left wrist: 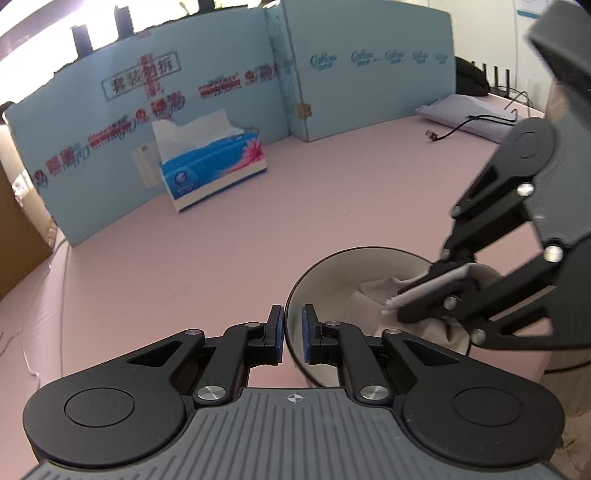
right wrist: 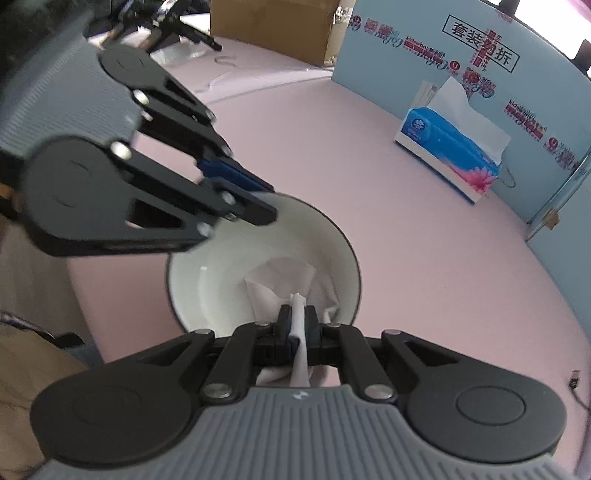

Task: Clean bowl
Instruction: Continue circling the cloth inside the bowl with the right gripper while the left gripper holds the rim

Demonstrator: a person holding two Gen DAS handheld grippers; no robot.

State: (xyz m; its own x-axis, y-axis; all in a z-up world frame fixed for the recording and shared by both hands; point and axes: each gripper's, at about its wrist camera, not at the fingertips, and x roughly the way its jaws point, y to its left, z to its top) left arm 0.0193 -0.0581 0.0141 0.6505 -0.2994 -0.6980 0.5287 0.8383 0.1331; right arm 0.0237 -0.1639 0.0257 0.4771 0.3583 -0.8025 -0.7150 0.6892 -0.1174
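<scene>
The right hand-held gripper [right wrist: 297, 325] is pinching a white tissue [right wrist: 284, 284] inside the bowl [right wrist: 207, 280] sitting on the pink bench [right wrist: 424, 258], while the left hand-held gripper [left wrist: 293, 330] is straddling the bowl's rim, its pads slightly spread.

My left gripper [left wrist: 293, 332] sits at the near left rim of the bowl [left wrist: 332, 264], one finger outside the wall and one inside, with the rim between them. My right gripper [right wrist: 297, 325] reaches into the bowl from its right side, closed on a tissue [right wrist: 284, 275] that lies spread in the bowl. The bowl stands on the table [left wrist: 221, 240], near me. Far across the table, to the left, the tissue box [left wrist: 214, 166] stands just before the screen [left wrist: 110, 110] that runs along the far edge. A cable [left wrist: 454, 129] and a pouch [left wrist: 469, 110] lie at the far right. A carton [right wrist: 273, 26] stands beyond the screen's left end.
</scene>
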